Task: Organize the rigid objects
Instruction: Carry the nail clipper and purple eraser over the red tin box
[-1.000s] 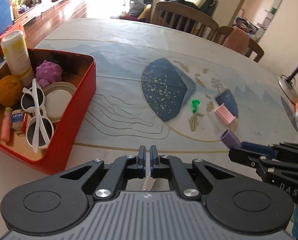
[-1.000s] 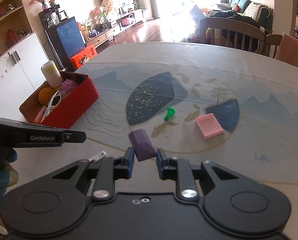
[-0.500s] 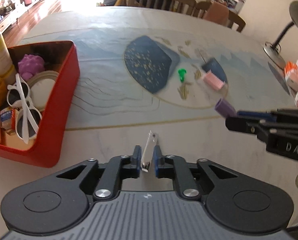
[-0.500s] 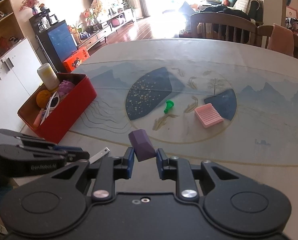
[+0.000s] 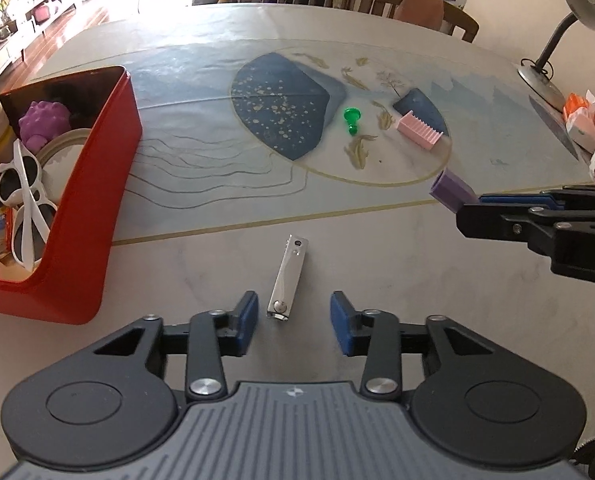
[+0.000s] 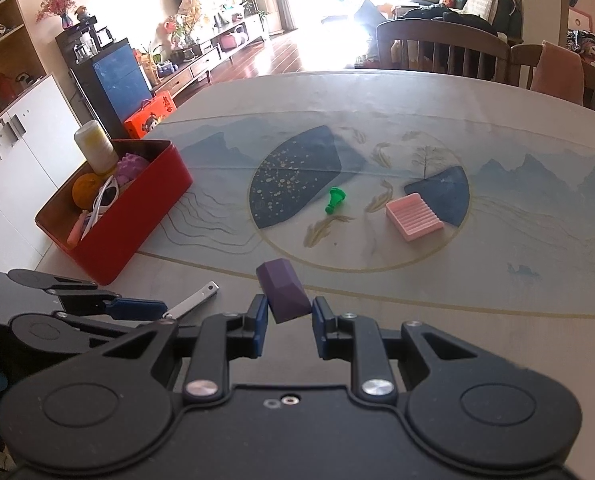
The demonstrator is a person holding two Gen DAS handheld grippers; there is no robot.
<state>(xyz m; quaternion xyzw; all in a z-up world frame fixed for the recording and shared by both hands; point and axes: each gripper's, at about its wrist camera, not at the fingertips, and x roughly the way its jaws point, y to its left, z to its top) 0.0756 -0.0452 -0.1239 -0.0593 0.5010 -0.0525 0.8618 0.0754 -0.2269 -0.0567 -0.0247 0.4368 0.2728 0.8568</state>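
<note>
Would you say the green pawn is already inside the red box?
No, the green pawn lies on the table, well apart from the red box.

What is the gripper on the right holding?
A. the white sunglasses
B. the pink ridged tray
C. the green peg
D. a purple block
D: the purple block sits pinched between the fingers of the right gripper, while the green peg and the pink ridged tray lie out on the table and the white sunglasses are in the red box.
</note>
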